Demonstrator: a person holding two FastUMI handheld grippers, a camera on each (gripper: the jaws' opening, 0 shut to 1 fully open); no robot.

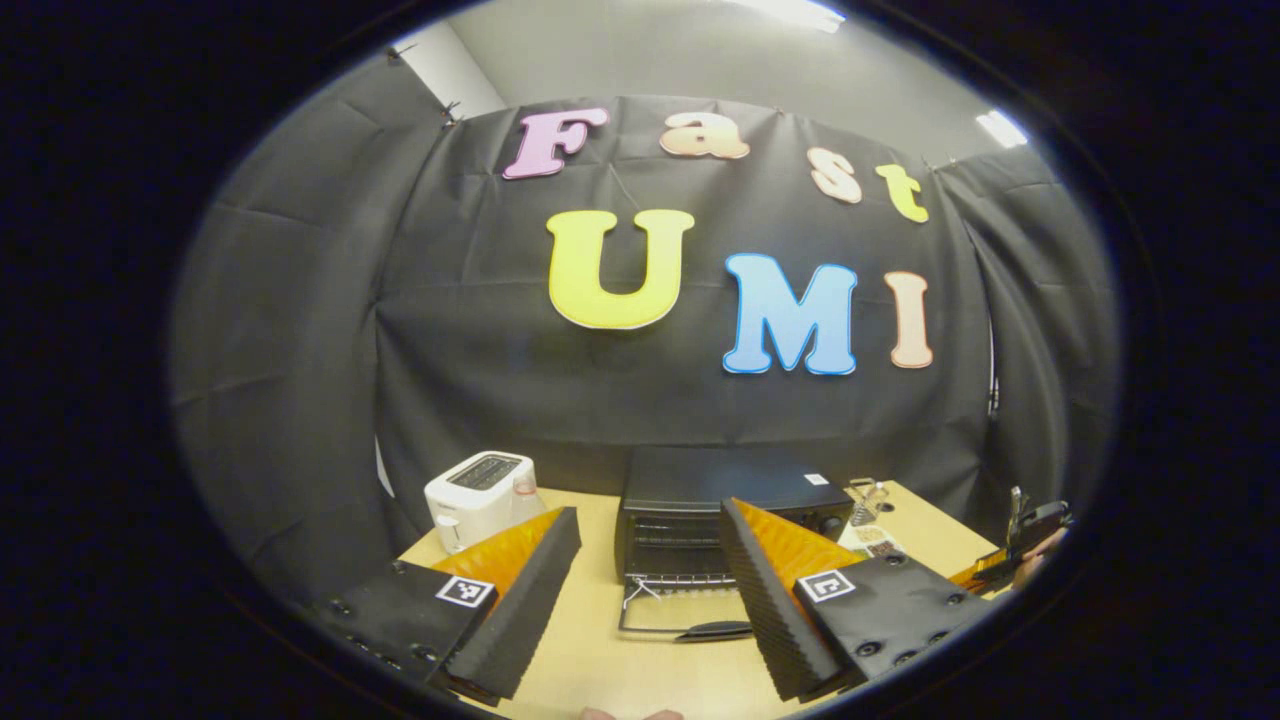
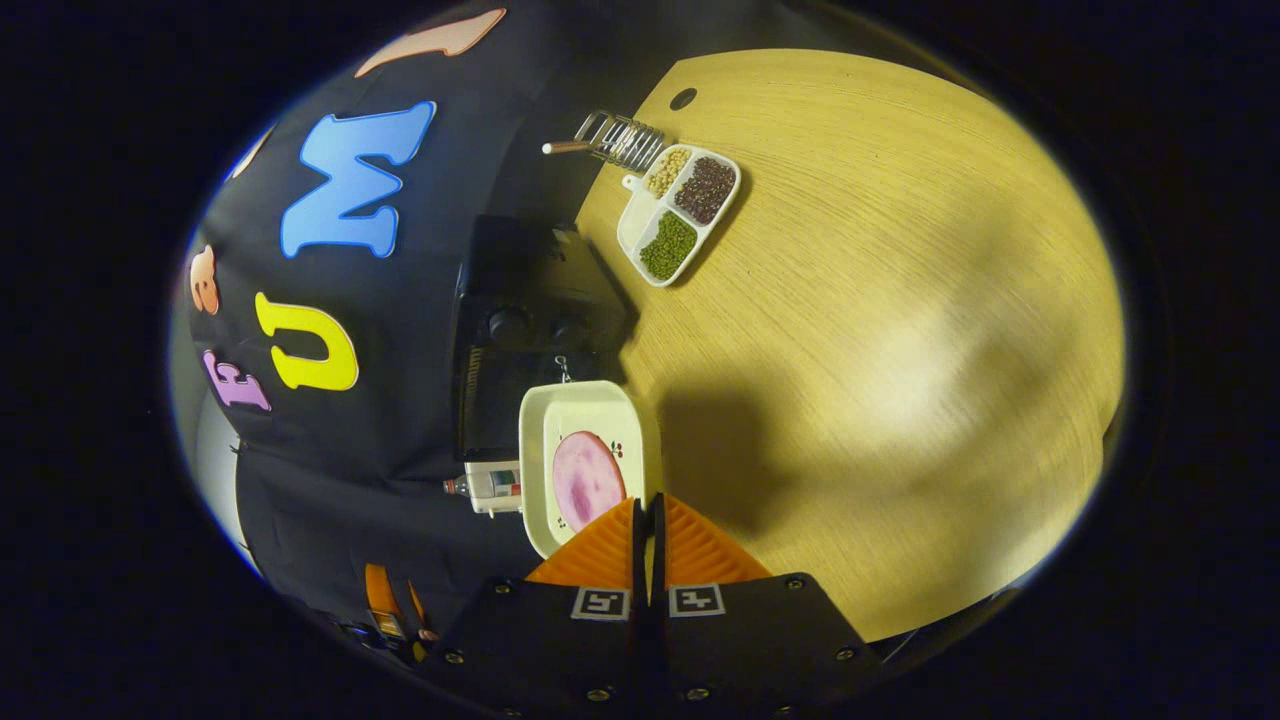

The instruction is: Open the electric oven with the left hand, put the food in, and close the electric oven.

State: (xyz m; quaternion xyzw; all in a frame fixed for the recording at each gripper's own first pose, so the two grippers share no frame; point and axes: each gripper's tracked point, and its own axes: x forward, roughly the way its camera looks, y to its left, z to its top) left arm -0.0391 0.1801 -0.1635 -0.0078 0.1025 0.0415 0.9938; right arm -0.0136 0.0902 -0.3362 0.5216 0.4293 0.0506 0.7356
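Observation:
The black electric oven point(image 1: 700, 480) stands mid-table with its door point(image 1: 680, 615) folded down flat and a wire rack showing inside. My left gripper point(image 1: 650, 512) is open, hanging in front of the oven with nothing between its fingers. In the right gripper view, my right gripper point(image 2: 648, 502) is shut on the near rim of a white square dish point(image 2: 585, 400) that carries a round pink slice of food point(image 2: 585, 478). The dish hangs in the air just in front of the oven point(image 2: 520, 320). The right gripper point(image 1: 1030, 535) and its hand also show at the far right edge.
A white toaster point(image 1: 480, 495) sits left of the oven near the wall. A white divided tray of beans point(image 2: 680, 210) and a small wire rack point(image 2: 620, 140) lie right of the oven. The wooden table point(image 2: 900, 350) spreads wide to the right.

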